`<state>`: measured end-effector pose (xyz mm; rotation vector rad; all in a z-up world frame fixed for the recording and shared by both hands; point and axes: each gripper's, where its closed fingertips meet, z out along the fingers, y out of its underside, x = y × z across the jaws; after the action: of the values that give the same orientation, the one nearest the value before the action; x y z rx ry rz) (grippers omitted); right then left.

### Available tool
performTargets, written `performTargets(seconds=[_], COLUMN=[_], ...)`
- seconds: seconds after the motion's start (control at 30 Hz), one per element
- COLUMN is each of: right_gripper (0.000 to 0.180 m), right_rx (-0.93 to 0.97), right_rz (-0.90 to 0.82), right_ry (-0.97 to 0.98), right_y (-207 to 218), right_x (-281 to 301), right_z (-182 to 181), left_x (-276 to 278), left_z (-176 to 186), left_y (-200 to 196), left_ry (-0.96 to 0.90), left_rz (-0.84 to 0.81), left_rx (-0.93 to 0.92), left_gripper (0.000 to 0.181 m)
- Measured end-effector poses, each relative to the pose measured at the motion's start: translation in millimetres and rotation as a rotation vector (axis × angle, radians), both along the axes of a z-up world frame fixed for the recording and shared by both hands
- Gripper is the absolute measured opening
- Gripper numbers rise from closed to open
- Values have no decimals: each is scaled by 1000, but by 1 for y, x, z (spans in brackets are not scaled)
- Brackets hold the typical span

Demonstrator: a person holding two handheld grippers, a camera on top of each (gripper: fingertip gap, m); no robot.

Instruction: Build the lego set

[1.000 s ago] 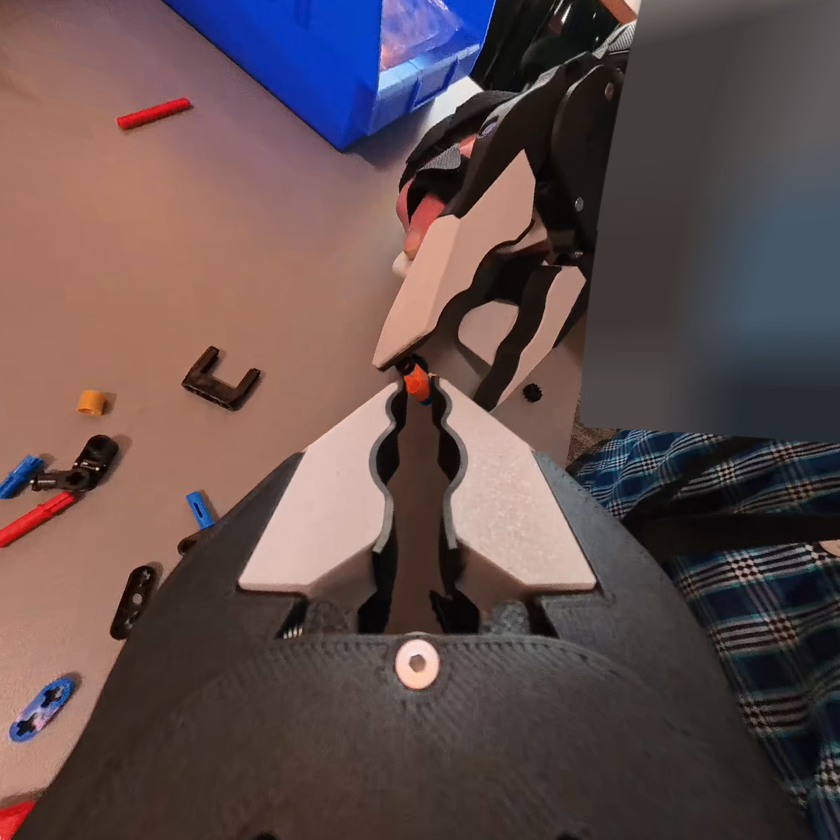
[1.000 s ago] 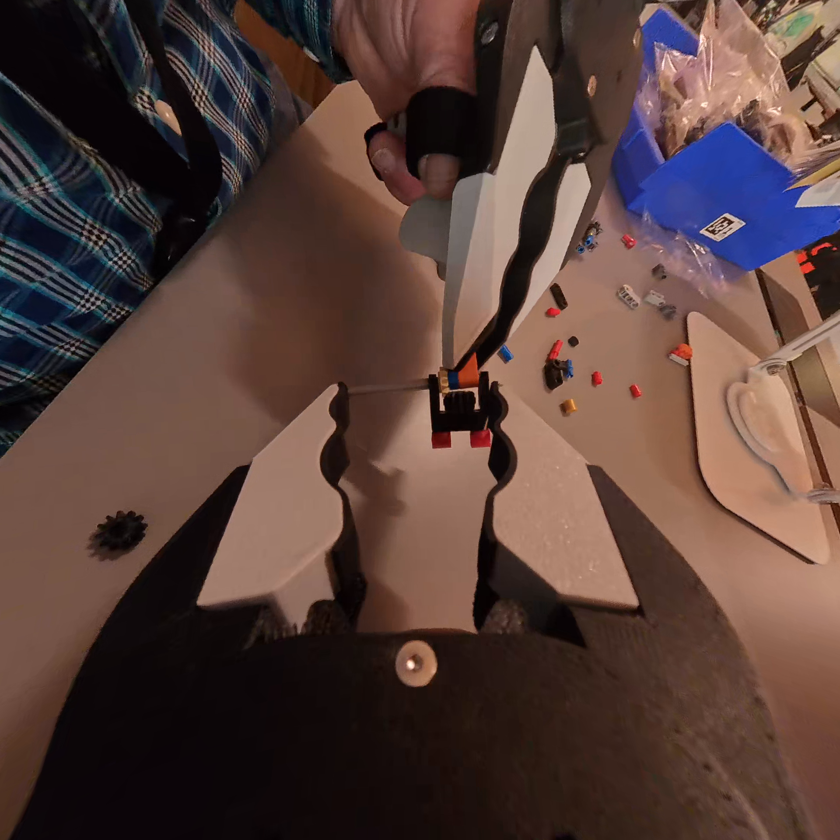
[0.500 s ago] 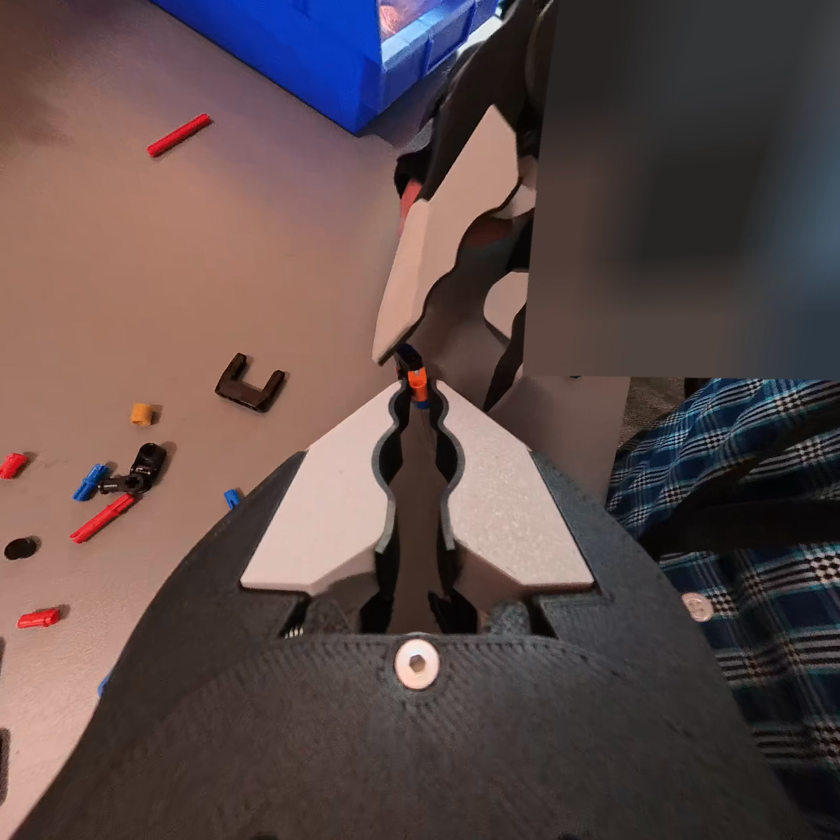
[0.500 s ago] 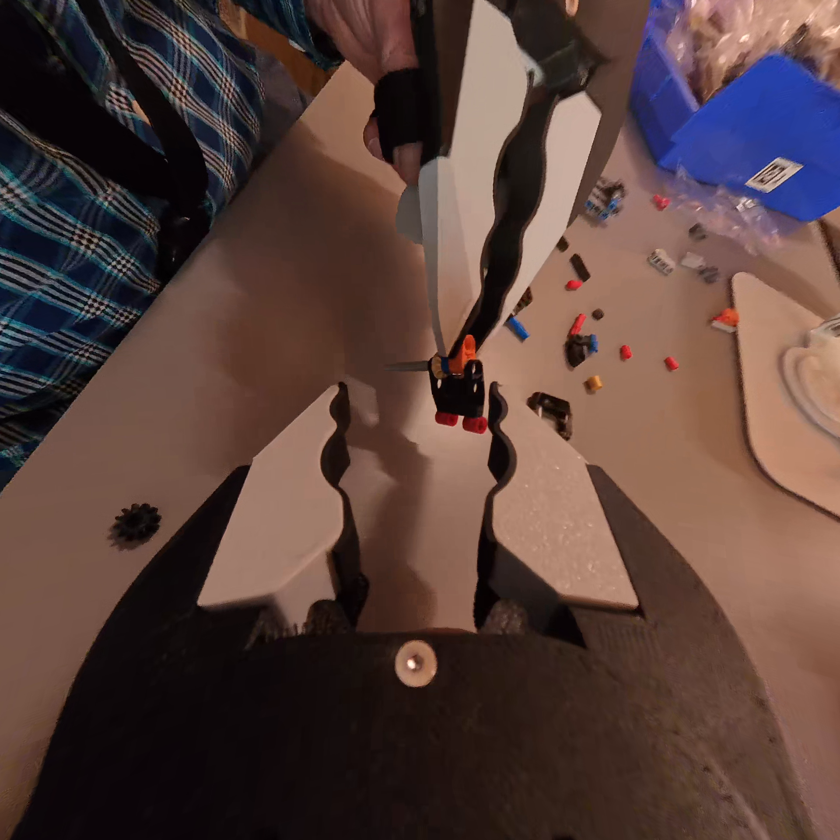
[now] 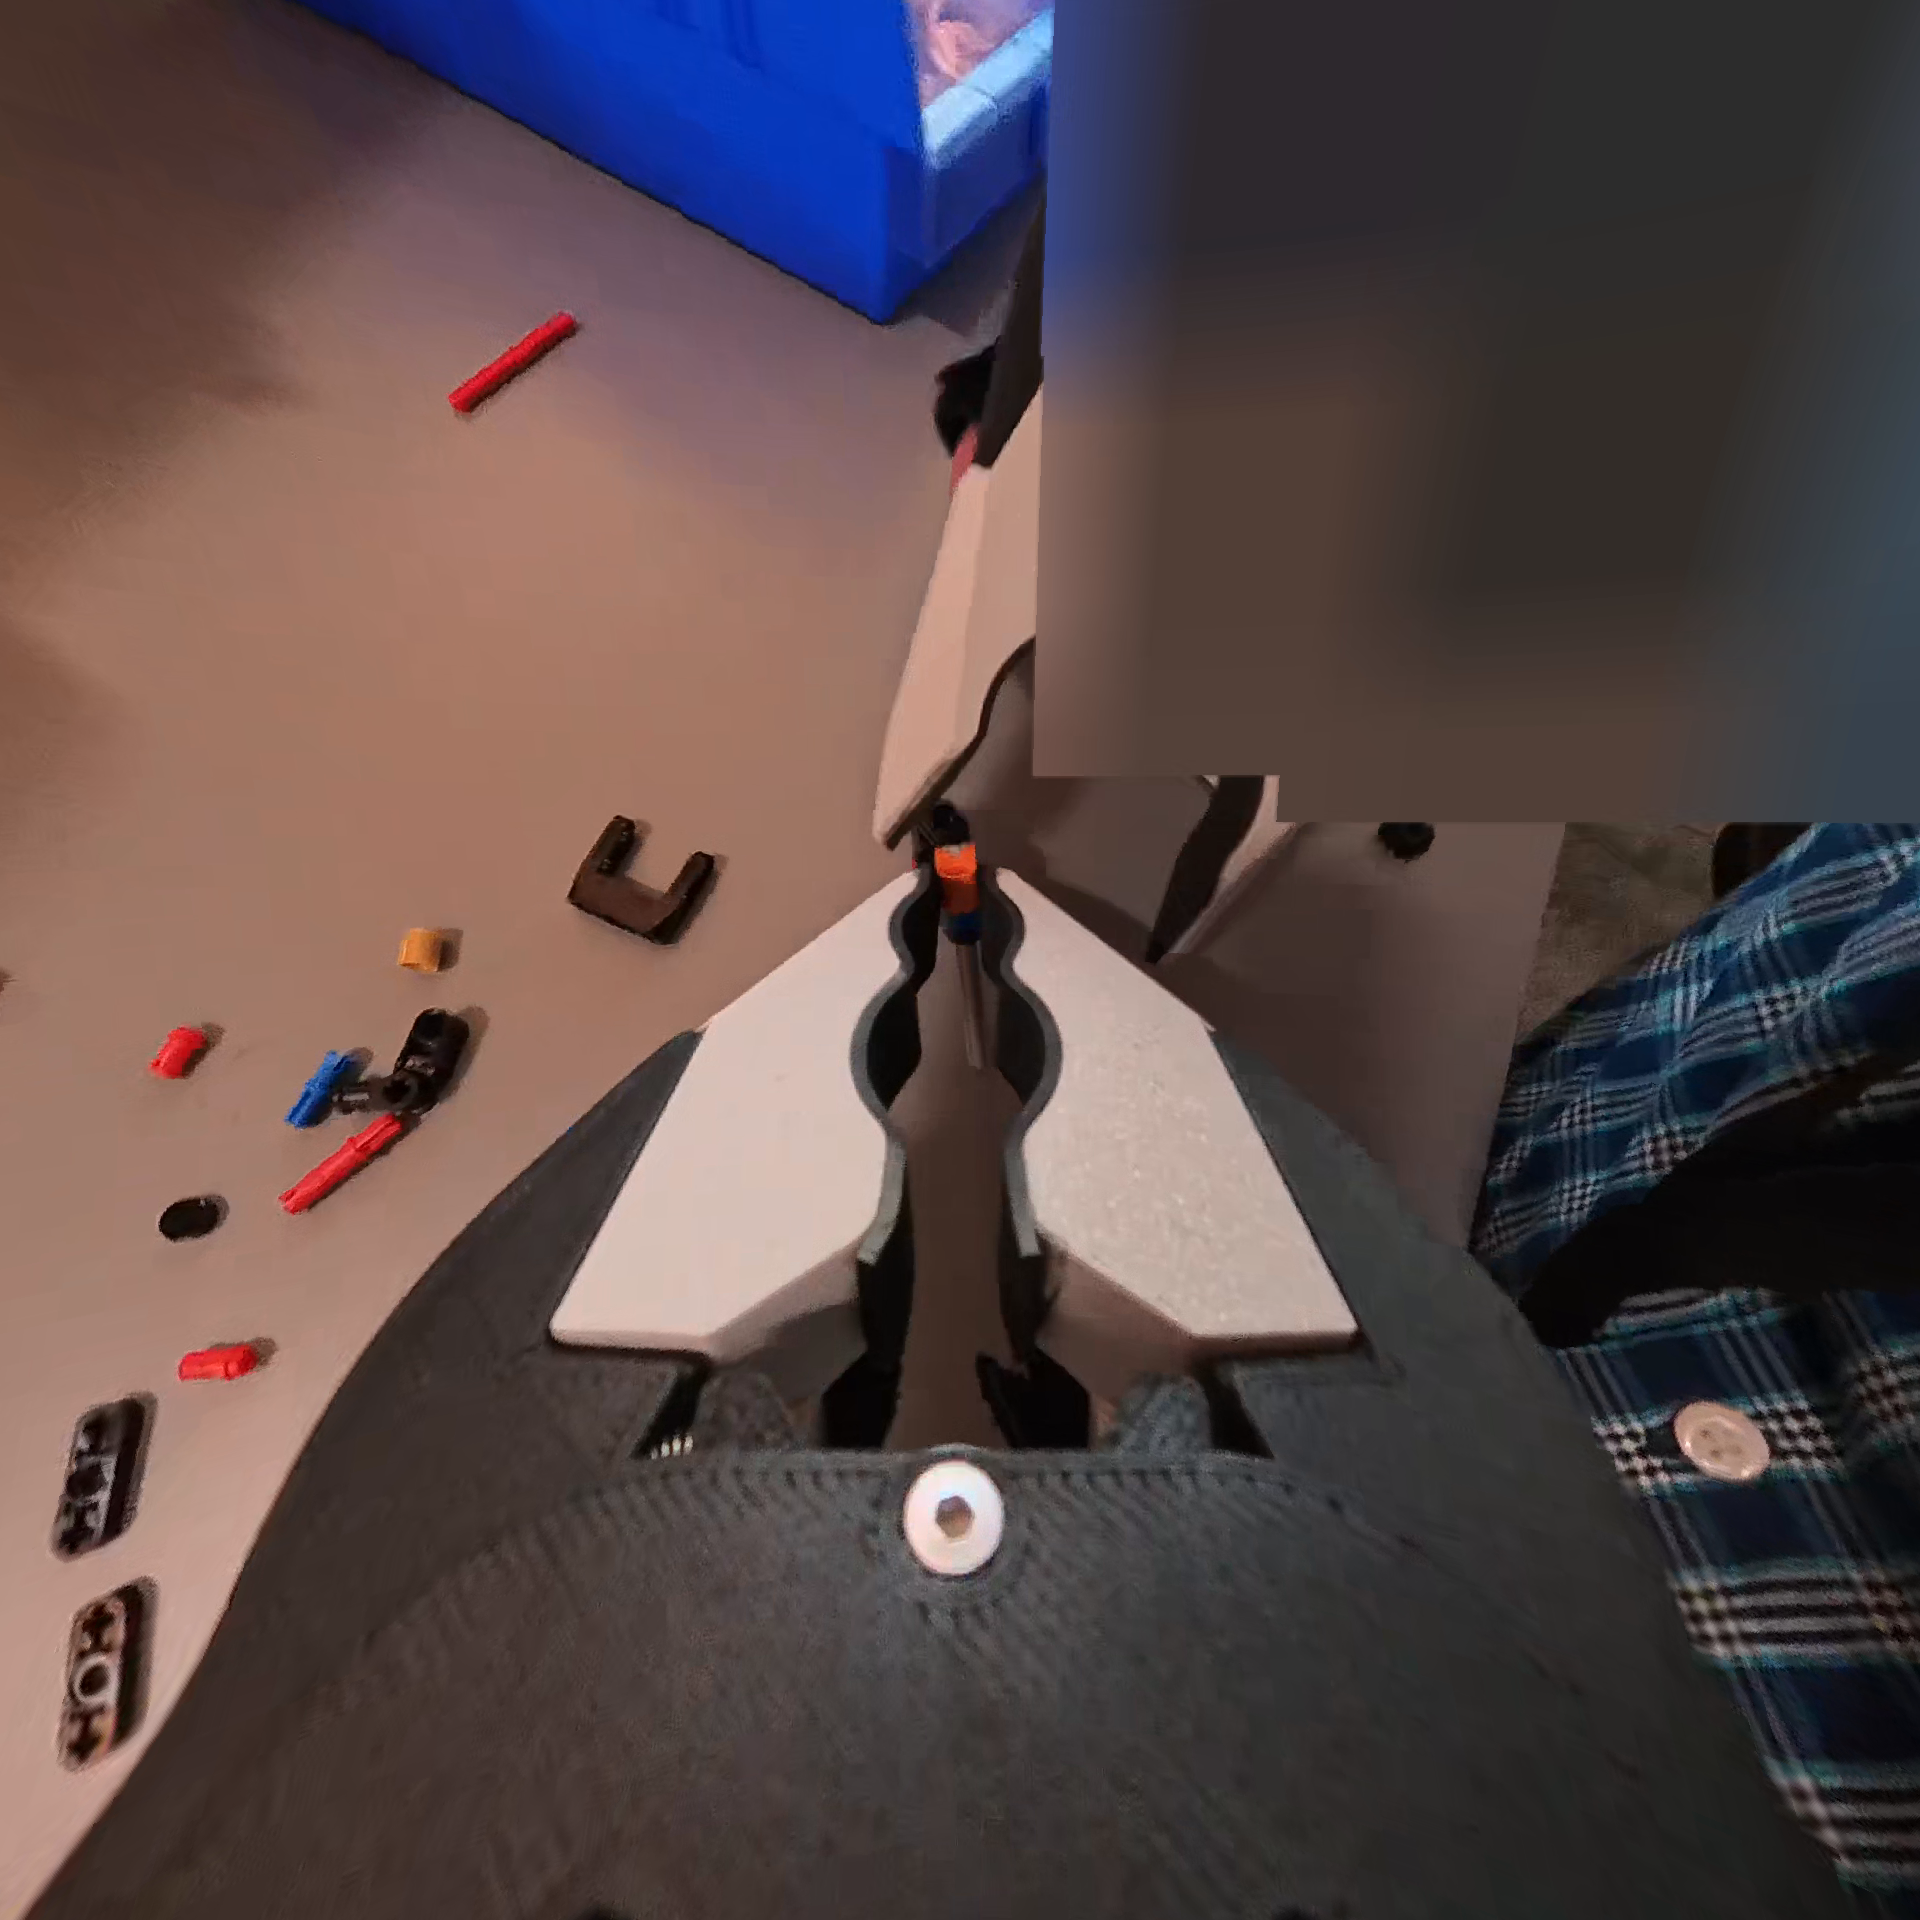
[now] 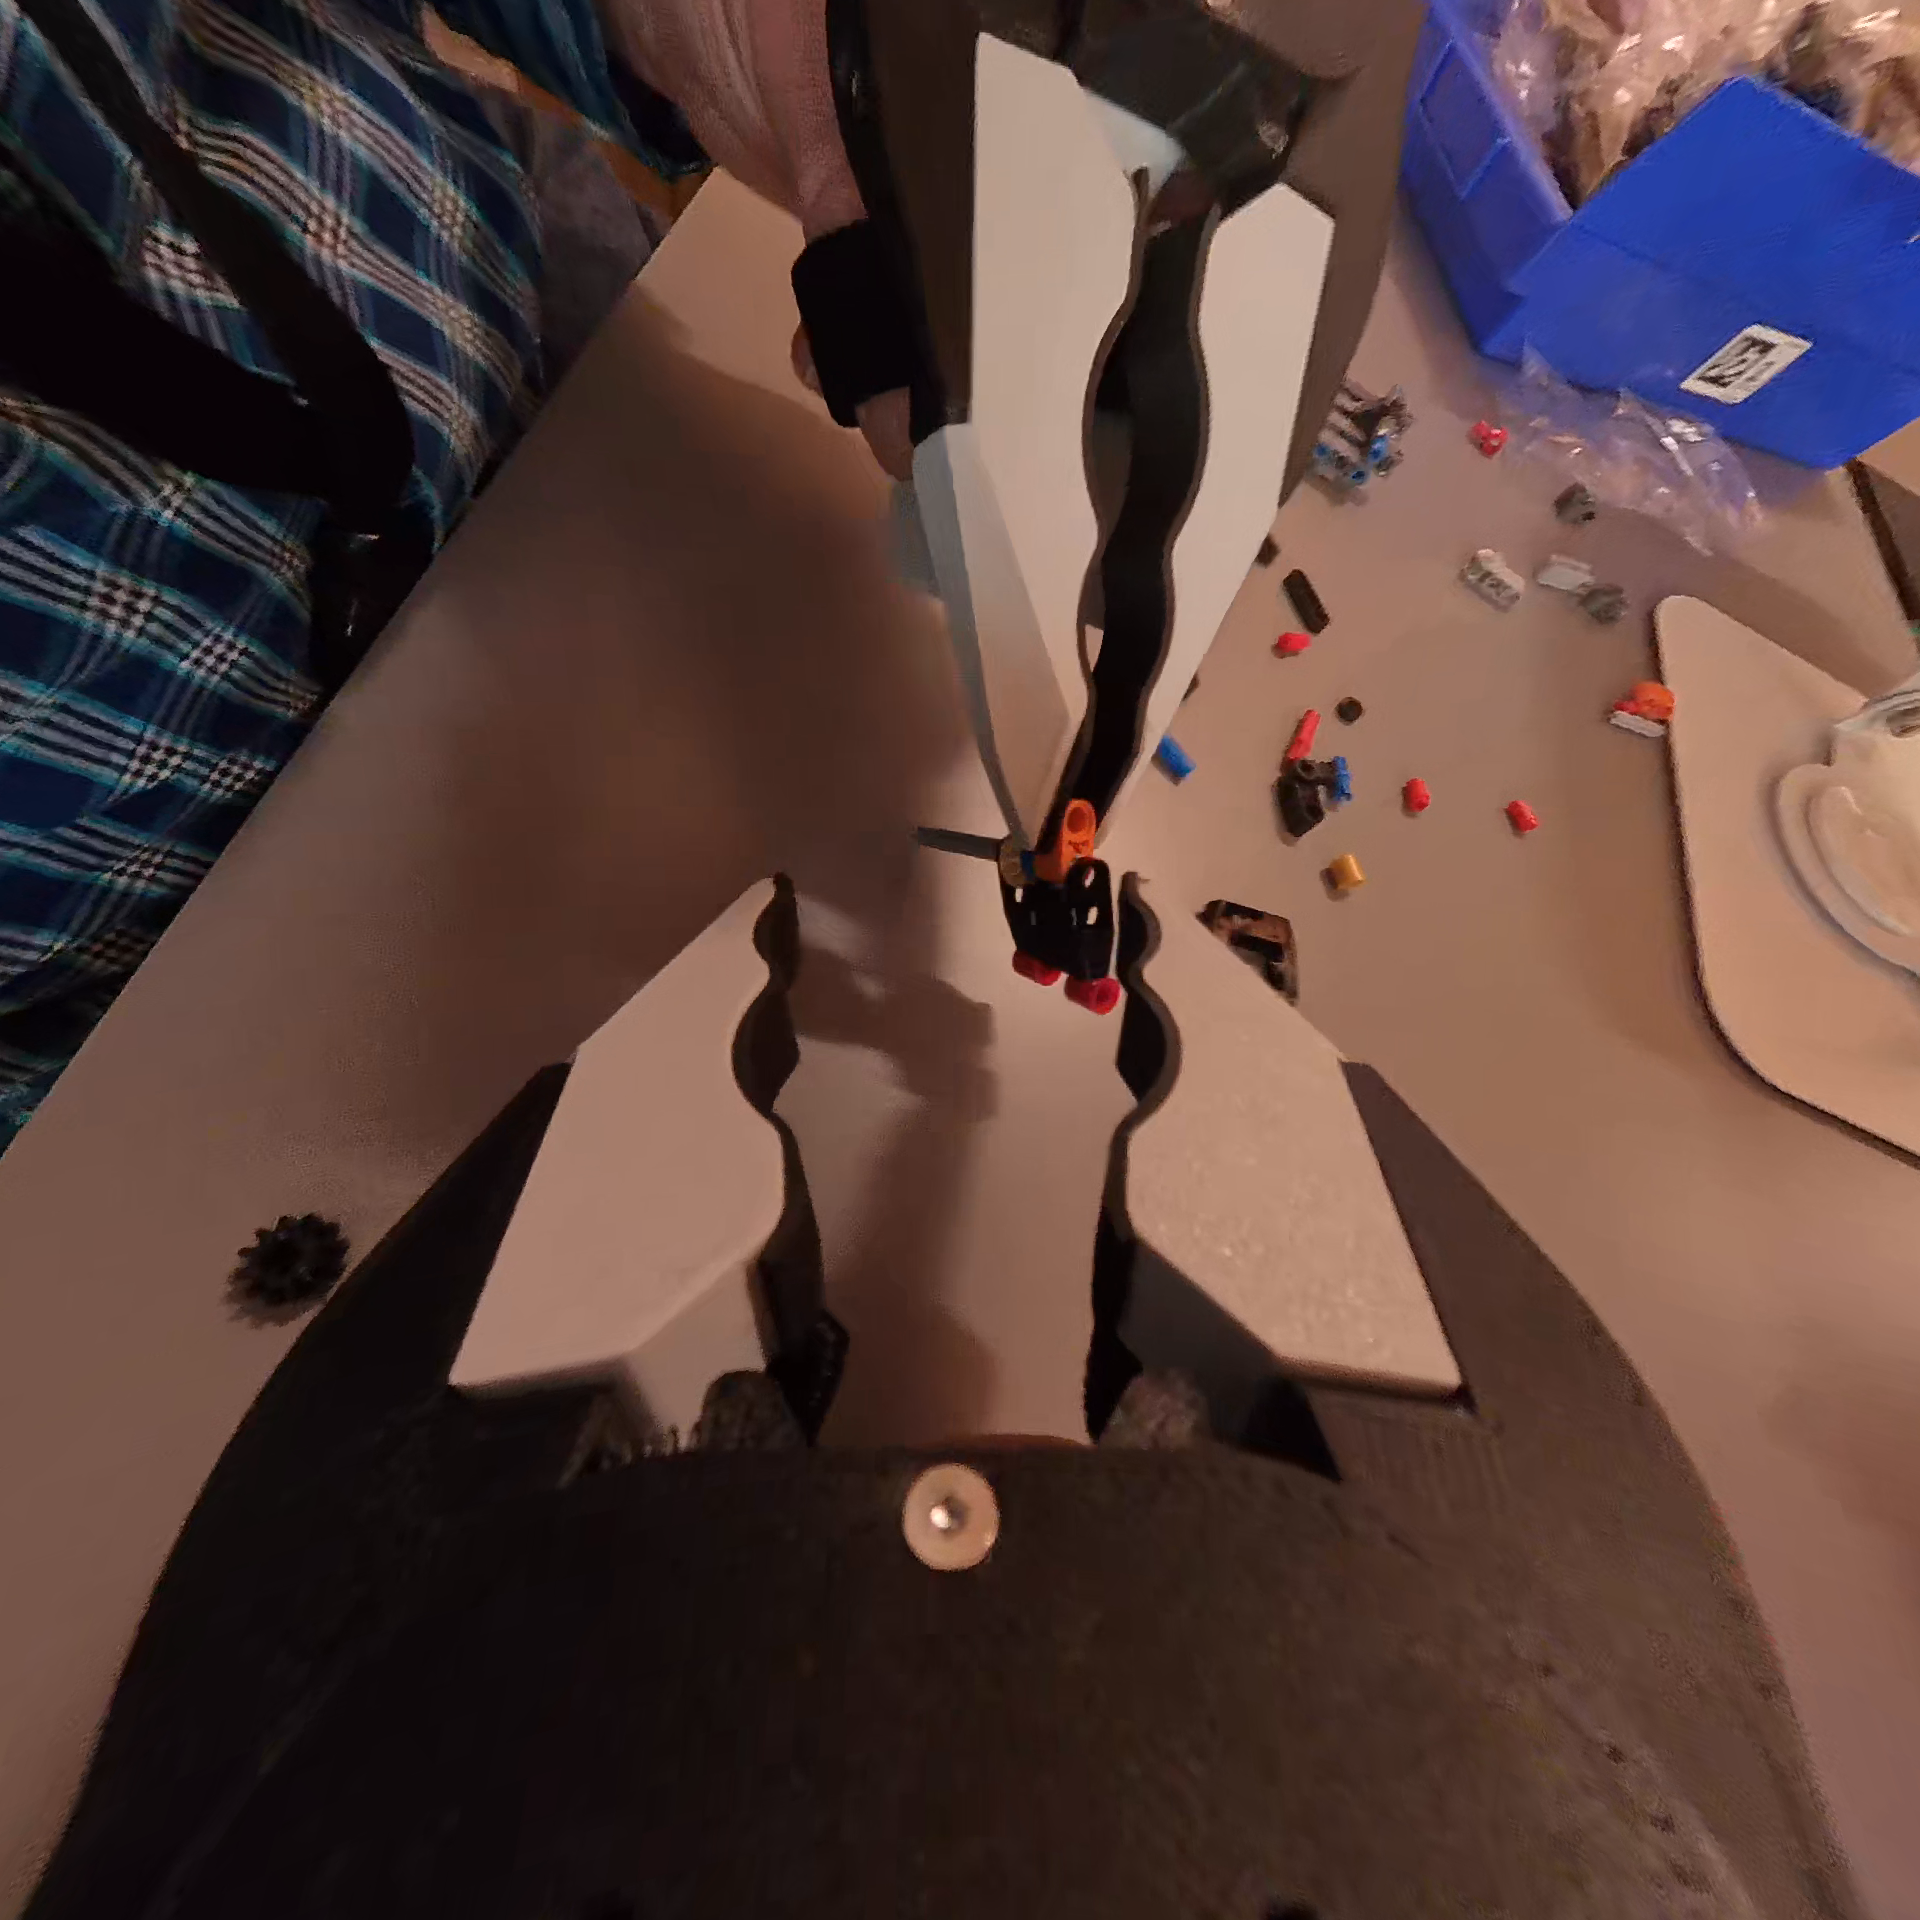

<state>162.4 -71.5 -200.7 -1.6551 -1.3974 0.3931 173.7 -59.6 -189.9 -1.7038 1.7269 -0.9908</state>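
Two grippers meet at mid-frame above the tan table [image 6: 644, 790]. In the left wrist view, loose red, blue and black pieces lie at left; at centre the left gripper [image 5: 957, 902] pinches the small lego assembly [image 5: 954, 869] at its tips. In the right wrist view, a black gear [image 6: 289, 1257] lies lower left; the right gripper [image 6: 956, 896] gapes wide, empty, the assembly [image 6: 1062, 906] just beside its right finger.

A blue bin [image 6: 1704, 301] stands at the far side of the surface [image 6: 582, 790]; a plaid shirt [image 5: 1714, 1195] shows nearby
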Motion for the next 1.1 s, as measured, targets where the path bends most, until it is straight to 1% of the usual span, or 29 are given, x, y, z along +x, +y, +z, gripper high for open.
performTargets(seconds=[0.1,0.2,0.3,0.4,0.43,0.5,0.57,0.63,0.67,0.7,0.87,1.1], right_gripper=[74,77,85,92,90,81,81,86,86,81,67,65], right_rx=[26,41,41,85,95,110,132,130,135,136,111,70], right_rz=[-50,-97,-145,-171,-179,-217,-228,-213,-218,-228,-246,-250], right_ry=[1,-26,-19,-47,-54,-52,-56,-50,-56,-57,-30,-36], right_y=[8,15,23,28,29,35,37,35,35,37,39,38], right_x=[1,6,7,7,8,13,13,8,8,11,14,16], right_z=[5,2,2,2,2,4,7,8,8,9,11,6], left_x=[2,5,9,13,14,16,18,20,21,21,25,26], left_z=[9,21,28,34,35,35,36,36,37,37,33,30], left_y=[10,11,13,18,19,18,20,21,21,21,19,20], left_ry=[-58,-137,-200,-250,-261,-269,-282,-284,-290,-292,-271,-256], left_rz=[80,103,130,162,169,172,186,198,199,197,202,214], left_rx=[-100,-264,-407,-523,-552,-601,-640,-654,-673,-684,-694,-699], left_gripper=[6,5,5,5,5,5,5,5,5,5,5,5])
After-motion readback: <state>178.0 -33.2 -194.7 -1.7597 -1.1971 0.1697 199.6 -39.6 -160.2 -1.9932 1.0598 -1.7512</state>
